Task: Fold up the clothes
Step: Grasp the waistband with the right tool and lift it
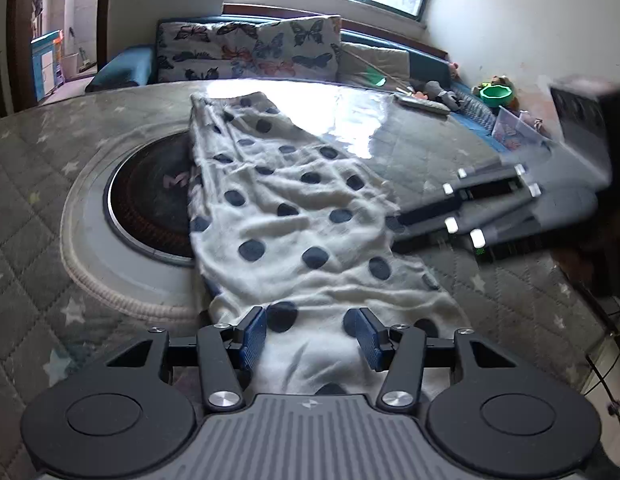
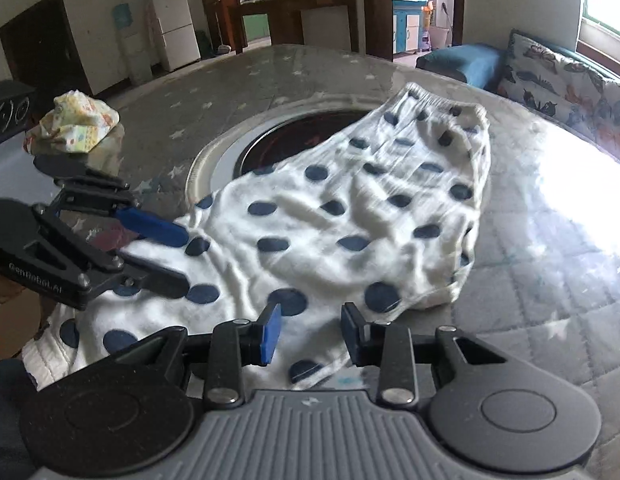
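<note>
A white garment with dark blue polka dots (image 1: 293, 216) lies spread and wrinkled on the table, partly over the round dark inset; it also shows in the right wrist view (image 2: 350, 216). My left gripper (image 1: 312, 336) is open, its blue pads just above the garment's near end. My right gripper (image 2: 310, 334) is open over the garment's near edge. In the left wrist view the right gripper (image 1: 394, 224) comes in from the right at the garment's edge. In the right wrist view the left gripper (image 2: 181, 256) is at the left, open, its fingers over the cloth.
The glass-topped table (image 1: 49, 184) over a grey star quilt has a round dark inset (image 1: 149, 204). A folded patterned cloth (image 2: 73, 122) sits at the table's far left. A butterfly-print cushion (image 1: 245, 50) and sofa lie behind. A green bowl (image 1: 498, 94) and toys are at the right.
</note>
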`<action>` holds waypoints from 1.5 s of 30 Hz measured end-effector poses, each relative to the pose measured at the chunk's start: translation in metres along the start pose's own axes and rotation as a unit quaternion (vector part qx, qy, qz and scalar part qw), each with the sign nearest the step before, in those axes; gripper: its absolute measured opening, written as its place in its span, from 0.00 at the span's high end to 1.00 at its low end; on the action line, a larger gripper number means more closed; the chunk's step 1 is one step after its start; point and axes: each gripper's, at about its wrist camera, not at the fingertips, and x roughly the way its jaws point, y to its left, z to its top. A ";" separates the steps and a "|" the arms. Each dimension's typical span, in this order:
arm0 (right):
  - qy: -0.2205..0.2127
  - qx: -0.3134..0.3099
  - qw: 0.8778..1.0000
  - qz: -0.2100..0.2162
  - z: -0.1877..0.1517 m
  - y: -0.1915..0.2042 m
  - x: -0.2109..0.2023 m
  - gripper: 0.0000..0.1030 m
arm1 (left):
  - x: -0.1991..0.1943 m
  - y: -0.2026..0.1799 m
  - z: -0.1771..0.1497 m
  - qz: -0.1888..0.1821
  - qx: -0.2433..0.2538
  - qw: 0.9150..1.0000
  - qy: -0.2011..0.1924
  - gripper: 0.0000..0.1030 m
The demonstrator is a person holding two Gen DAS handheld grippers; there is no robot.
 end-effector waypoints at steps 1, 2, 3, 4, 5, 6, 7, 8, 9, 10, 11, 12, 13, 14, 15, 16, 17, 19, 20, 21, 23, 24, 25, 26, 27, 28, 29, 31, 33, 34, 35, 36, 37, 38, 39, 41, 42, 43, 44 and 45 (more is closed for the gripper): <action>-0.006 0.001 1.000 -0.001 0.004 -0.004 -0.004 0.68 | 0.000 -0.003 0.002 -0.004 0.002 1.000 -0.002 0.49; -0.012 0.005 1.000 -0.003 0.010 -0.009 -0.007 0.68 | -0.001 -0.006 0.003 -0.007 0.005 1.000 -0.003 0.48; -0.017 0.009 1.000 -0.006 0.019 -0.017 -0.009 0.68 | -0.001 -0.008 0.004 -0.011 0.008 1.000 -0.004 0.48; -0.023 0.014 1.000 -0.009 0.028 -0.025 -0.010 0.67 | -0.001 -0.011 0.005 -0.015 0.009 1.000 -0.005 0.48; -0.027 0.021 0.999 -0.011 0.037 -0.033 -0.010 0.67 | 0.000 -0.014 0.005 -0.019 0.011 1.000 -0.005 0.48; -0.032 0.029 0.999 -0.014 0.047 -0.041 -0.009 0.67 | 0.000 -0.017 0.006 -0.023 0.012 1.000 -0.006 0.47; -0.036 0.037 0.999 -0.017 0.056 -0.051 -0.006 0.67 | 0.000 -0.019 0.006 -0.026 0.013 1.000 -0.005 0.47; -0.041 0.046 0.998 -0.019 0.065 -0.060 -0.004 0.67 | 0.000 -0.021 0.006 -0.030 0.015 0.999 -0.003 0.46; -0.045 0.054 0.997 -0.022 0.074 -0.070 -0.001 0.66 | 0.001 -0.023 0.006 -0.033 0.016 0.999 -0.002 0.46; -0.047 0.060 0.997 -0.027 0.082 -0.078 0.005 0.63 | 0.002 -0.025 0.006 -0.036 0.019 0.999 0.001 0.46; -0.049 0.065 0.996 -0.032 0.090 -0.087 0.010 0.62 | 0.003 -0.027 0.006 -0.038 0.021 0.999 0.003 0.46; -0.051 0.070 0.996 -0.037 0.098 -0.095 0.016 0.62 | 0.004 -0.029 0.006 -0.040 0.021 0.999 0.005 0.46; -0.049 0.079 0.995 -0.039 0.106 -0.104 0.024 0.61 | 0.005 -0.030 0.005 -0.043 0.021 0.999 0.008 0.46; -0.047 0.089 0.994 -0.040 0.114 -0.113 0.033 0.61 | 0.006 -0.031 0.005 -0.046 0.020 0.999 0.011 0.46; -0.047 0.097 0.993 -0.044 0.120 -0.120 0.041 0.60 | 0.007 -0.031 0.004 -0.047 0.019 0.999 0.013 0.45; -0.047 0.105 0.992 -0.048 0.126 -0.128 0.050 0.59 | 0.009 -0.032 0.003 -0.049 0.017 0.999 0.016 0.45; -0.047 0.111 0.991 -0.050 0.130 -0.134 0.058 0.57 | 0.010 -0.031 0.003 -0.050 0.015 0.998 0.018 0.45; -0.046 0.122 0.990 -0.054 0.139 -0.147 0.075 0.53 | 0.012 -0.030 0.001 -0.052 0.010 0.998 0.022 0.45; -0.044 0.129 0.989 -0.052 0.141 -0.153 0.083 0.53 | 0.012 -0.029 0.001 -0.053 0.008 0.998 0.025 0.45; -0.043 0.136 0.989 -0.049 0.144 -0.159 0.091 0.52 | 0.013 -0.029 0.001 -0.054 0.007 0.998 0.027 0.45; -0.042 0.156 0.986 -0.040 0.148 -0.171 0.106 0.50 | 0.015 -0.028 0.001 -0.054 0.005 0.998 0.031 0.45; -0.042 0.159 0.986 -0.037 0.149 -0.175 0.110 0.49 | 0.015 -0.028 0.000 -0.054 0.005 0.998 0.033 0.45; -0.043 0.160 0.986 -0.037 0.151 -0.178 0.115 0.49 | 0.016 -0.027 0.000 -0.054 0.004 0.998 0.034 0.45; -0.045 0.159 0.985 -0.040 0.152 -0.182 0.120 0.49 | 0.016 -0.026 0.000 -0.054 0.001 0.998 0.035 0.45; -0.045 0.160 0.985 -0.042 0.153 -0.184 0.123 0.48 | 0.017 -0.025 0.000 -0.055 -0.001 0.998 0.036 0.45; -0.044 0.163 0.985 -0.041 0.154 -0.188 0.128 0.48 | 0.017 -0.025 0.000 -0.055 -0.003 0.998 0.037 0.45; -0.043 0.166 0.984 -0.038 0.154 -0.190 0.131 0.48 | 0.018 -0.024 -0.001 -0.055 -0.005 0.998 0.038 0.45; -0.043 0.165 0.984 -0.040 0.154 -0.193 0.137 0.49 | 0.018 -0.024 -0.001 -0.056 -0.007 0.998 0.039 0.45; -0.048 0.161 0.985 -0.040 0.154 -0.194 0.139 0.49 | 0.019 -0.023 -0.001 -0.058 -0.008 0.998 0.039 0.44; -0.048 0.163 0.985 -0.036 0.155 -0.194 0.141 0.49 | 0.019 -0.023 -0.001 -0.058 -0.008 0.997 0.040 0.44; -0.047 0.164 0.985 -0.035 0.156 -0.195 0.143 0.49 | 0.019 -0.023 -0.001 -0.058 -0.008 0.997 0.040 0.44; -0.046 0.162 0.985 -0.036 0.156 -0.195 0.145 0.49 | 0.018 -0.023 -0.001 -0.058 -0.008 0.997 0.040 0.44; -0.045 0.161 0.985 -0.037 0.156 -0.195 0.147 0.48 | 0.018 -0.023 -0.001 -0.058 -0.009 0.997 0.040 0.44; -0.046 0.159 0.986 -0.037 0.156 -0.195 0.149 0.48 | 0.018 -0.023 -0.001 -0.058 -0.010 0.997 0.040 0.44; -0.048 0.157 0.986 -0.037 0.156 -0.194 0.150 0.48 | 0.017 -0.023 0.000 -0.057 -0.011 0.998 0.040 0.44; -0.052 0.157 0.986 -0.036 0.157 -0.193 0.151 0.49 | 0.016 -0.022 0.000 -0.056 -0.011 0.998 0.039 0.43; -0.054 0.159 0.985 -0.034 0.158 -0.193 0.152 0.54 | 0.015 -0.022 0.000 -0.055 -0.012 0.998 0.039 0.43; -0.053 0.160 0.985 -0.033 0.159 -0.194 0.152 0.59 | 0.014 -0.022 0.000 -0.055 -0.013 0.998 0.039 0.42; -0.052 0.162 0.985 -0.033 0.160 -0.195 0.152 0.61 | 0.013 -0.022 0.000 -0.054 -0.014 0.998 0.038 0.42; -0.051 0.164 0.985 -0.032 0.160 -0.196 0.152 0.66 | 0.012 -0.021 0.000 -0.053 -0.015 0.998 0.038 0.42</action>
